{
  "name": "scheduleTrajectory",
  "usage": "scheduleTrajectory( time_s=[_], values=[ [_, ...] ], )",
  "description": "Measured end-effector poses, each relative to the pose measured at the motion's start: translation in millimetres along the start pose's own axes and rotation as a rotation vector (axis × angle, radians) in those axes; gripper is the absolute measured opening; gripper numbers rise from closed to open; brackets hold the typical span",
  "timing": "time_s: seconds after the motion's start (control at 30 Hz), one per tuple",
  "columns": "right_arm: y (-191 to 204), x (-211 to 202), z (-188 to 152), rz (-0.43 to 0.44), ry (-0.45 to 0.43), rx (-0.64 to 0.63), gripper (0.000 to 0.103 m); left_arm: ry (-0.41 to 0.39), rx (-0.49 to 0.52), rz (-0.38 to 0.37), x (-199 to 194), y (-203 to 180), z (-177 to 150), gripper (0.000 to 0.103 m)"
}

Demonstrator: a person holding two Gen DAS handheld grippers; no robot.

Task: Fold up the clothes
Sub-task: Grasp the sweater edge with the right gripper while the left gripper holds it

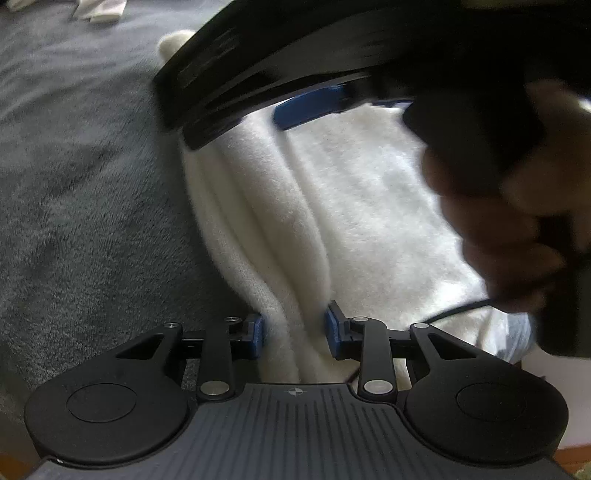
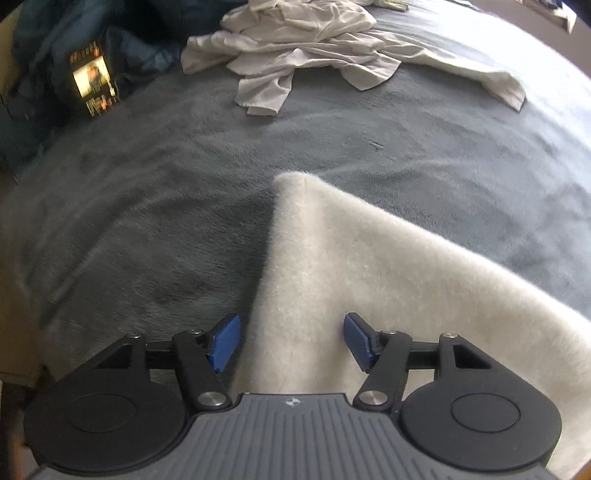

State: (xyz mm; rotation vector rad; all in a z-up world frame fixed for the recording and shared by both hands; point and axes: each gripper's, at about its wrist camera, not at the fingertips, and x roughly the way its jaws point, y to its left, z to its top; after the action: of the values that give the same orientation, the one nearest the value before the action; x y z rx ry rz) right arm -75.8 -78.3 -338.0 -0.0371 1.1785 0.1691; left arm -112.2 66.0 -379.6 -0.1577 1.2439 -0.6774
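A white fluffy garment [image 1: 332, 206] lies folded on the grey plush bed cover [image 1: 81, 192]. My left gripper [image 1: 294, 332] is open, its blue pads either side of a raised fold of the garment near its edge. The right gripper's black body [image 1: 295, 55] and the hand holding it [image 1: 509, 221] hang above the garment in the left wrist view. In the right wrist view my right gripper [image 2: 291, 341] is open, just above the garment [image 2: 369, 280], whose corner points away from me.
A crumpled pile of pale grey clothes [image 2: 306, 48] lies at the far side of the bed cover [image 2: 147, 192]. A dark blue garment with a printed patch [image 2: 92, 79] sits far left. More white cloth [image 1: 99, 9] lies far off.
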Motion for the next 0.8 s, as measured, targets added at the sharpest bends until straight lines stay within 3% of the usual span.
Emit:
scheduleTrajectory(
  time_s=[0.4, 0.8],
  values=[
    [33.4, 29.0, 4.6, -0.148, 0.124, -0.162, 0.077, -0.038, 0.138, -0.044, -19.5, 14.0, 3.0, 0.031],
    [53.7, 49.9, 1.7, -0.277, 0.209, -0.342, 0.073, -0.027, 0.179, -0.116, -33.4, 45.1, 13.3, 0.031]
  ],
)
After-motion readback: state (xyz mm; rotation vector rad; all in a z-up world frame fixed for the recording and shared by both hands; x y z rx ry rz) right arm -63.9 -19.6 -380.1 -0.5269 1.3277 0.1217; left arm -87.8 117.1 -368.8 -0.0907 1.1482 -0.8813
